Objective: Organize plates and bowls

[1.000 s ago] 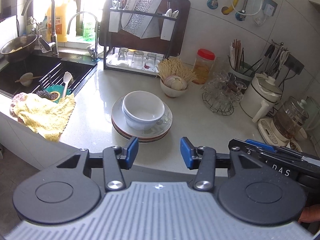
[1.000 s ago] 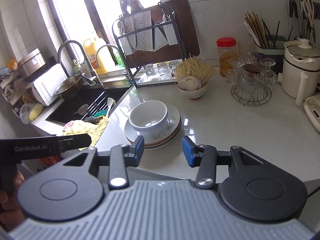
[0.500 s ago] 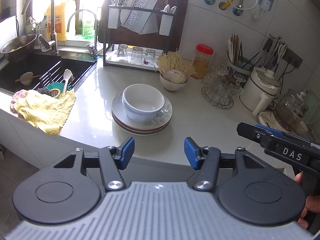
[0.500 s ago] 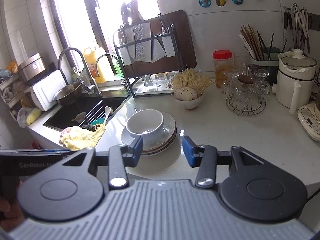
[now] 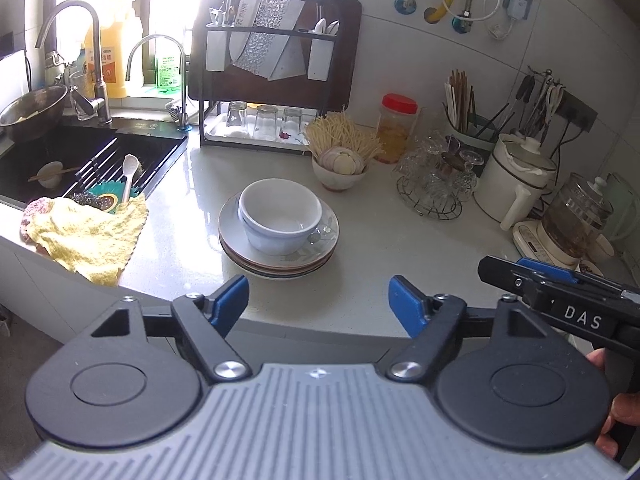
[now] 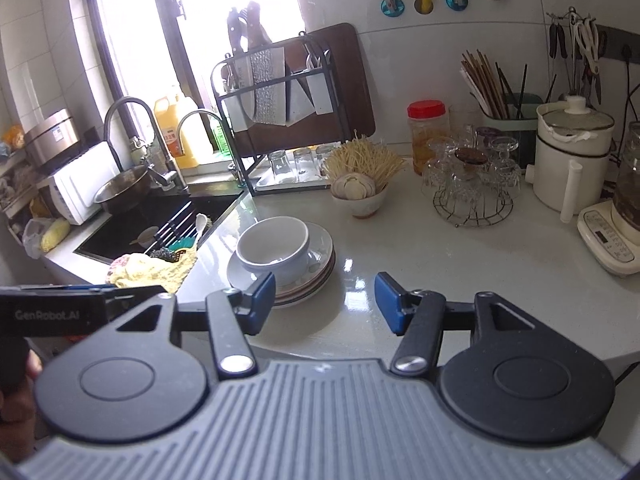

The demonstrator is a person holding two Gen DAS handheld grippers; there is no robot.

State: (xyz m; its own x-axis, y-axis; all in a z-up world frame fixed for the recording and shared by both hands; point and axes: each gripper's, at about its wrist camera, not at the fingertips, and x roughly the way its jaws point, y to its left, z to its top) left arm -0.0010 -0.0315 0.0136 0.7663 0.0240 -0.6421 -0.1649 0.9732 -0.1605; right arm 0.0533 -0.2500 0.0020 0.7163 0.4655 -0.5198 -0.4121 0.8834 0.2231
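Note:
Two nested white bowls (image 5: 280,216) (image 6: 274,246) sit on a stack of plates (image 5: 320,254) (image 6: 322,264) in the middle of the pale countertop. My left gripper (image 5: 318,298) hovers over the counter's front edge, short of the stack, its blue-padded jaws opening with nothing between them. My right gripper (image 6: 325,300) hangs just right of the stack's near rim, jaws also opening and empty. The right gripper's body juts in at the lower right of the left wrist view, and the left gripper's body shows at the left of the right wrist view.
A small bowl of garlic and noodles (image 5: 340,164) stands behind the stack. A wire rack of glasses (image 5: 436,184), a white kettle (image 5: 516,180) and a rack with knives and cups (image 5: 272,80) line the back. A sink (image 5: 80,152) and yellow cloth (image 5: 88,236) lie left.
Both grippers' jaws have spread wider, the left one much more. Both views have drawn back a little from the stack of plates and bowls.

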